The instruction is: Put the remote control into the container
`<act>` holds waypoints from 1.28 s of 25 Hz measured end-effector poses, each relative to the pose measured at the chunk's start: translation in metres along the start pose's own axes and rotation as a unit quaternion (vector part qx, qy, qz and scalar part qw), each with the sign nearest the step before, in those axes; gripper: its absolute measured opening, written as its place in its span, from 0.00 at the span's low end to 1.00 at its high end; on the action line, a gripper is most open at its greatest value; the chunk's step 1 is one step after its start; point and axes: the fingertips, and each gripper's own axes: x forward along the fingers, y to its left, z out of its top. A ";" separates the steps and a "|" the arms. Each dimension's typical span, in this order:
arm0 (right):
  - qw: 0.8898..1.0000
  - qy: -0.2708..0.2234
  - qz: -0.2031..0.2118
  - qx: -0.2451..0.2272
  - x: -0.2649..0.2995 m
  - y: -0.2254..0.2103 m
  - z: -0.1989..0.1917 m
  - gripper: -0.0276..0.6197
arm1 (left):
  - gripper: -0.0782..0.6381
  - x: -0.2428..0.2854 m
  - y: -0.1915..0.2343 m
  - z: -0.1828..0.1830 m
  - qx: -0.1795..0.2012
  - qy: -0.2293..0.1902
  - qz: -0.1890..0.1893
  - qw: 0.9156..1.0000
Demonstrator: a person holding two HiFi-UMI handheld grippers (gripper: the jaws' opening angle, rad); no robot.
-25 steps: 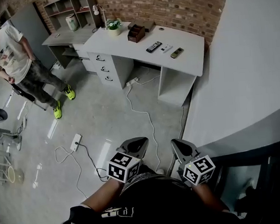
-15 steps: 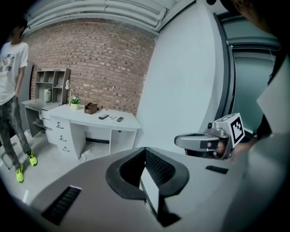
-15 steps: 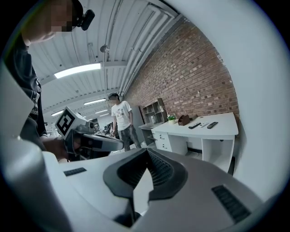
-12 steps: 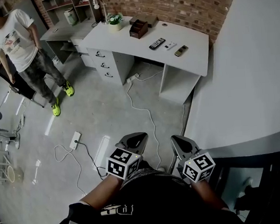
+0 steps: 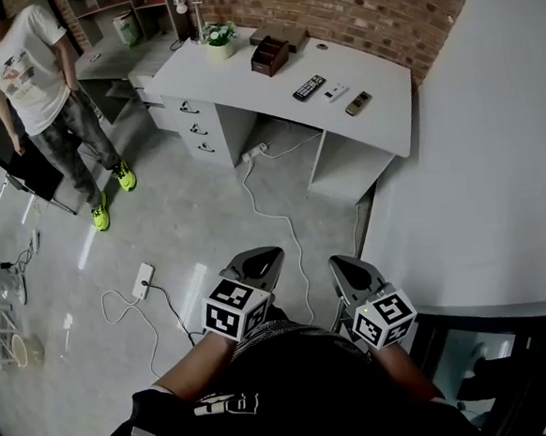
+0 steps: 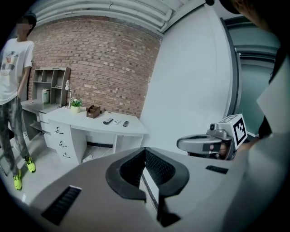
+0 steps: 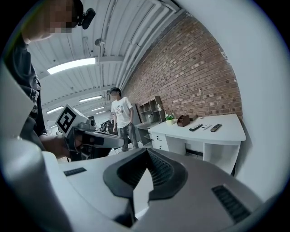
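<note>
The left gripper (image 5: 256, 263) and right gripper (image 5: 350, 272) hung over the floor (image 5: 198, 218), well apart from the bench (image 5: 233, 74), each with fingers pressed together on nothing. The black remote control (image 5: 309, 87) lay toward the bench's right end (2 other handsets (image 5: 336, 92) just beside it); the brown container (image 5: 271, 55) stood near its back edge.

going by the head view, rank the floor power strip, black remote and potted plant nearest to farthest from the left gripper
From the left gripper:
1. Power strip: on the floor, off to its left.
2. Black remote: on the desk, ahead.
3. Potted plant: at the desk's far back edge.
</note>
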 end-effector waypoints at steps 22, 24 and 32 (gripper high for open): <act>0.999 0.042 0.007 -0.011 0.136 0.047 0.025 0.05 | 0.12 -0.040 0.143 0.019 -0.009 -0.009 0.015 1.000; 0.999 0.046 0.013 -0.014 0.144 0.054 0.028 0.05 | 0.12 -0.048 0.152 0.014 -0.021 -0.010 0.022 0.999; 0.997 0.056 0.046 -0.018 0.181 0.068 0.030 0.05 | 0.12 -0.065 0.181 -0.003 -0.046 -0.009 0.056 0.997</act>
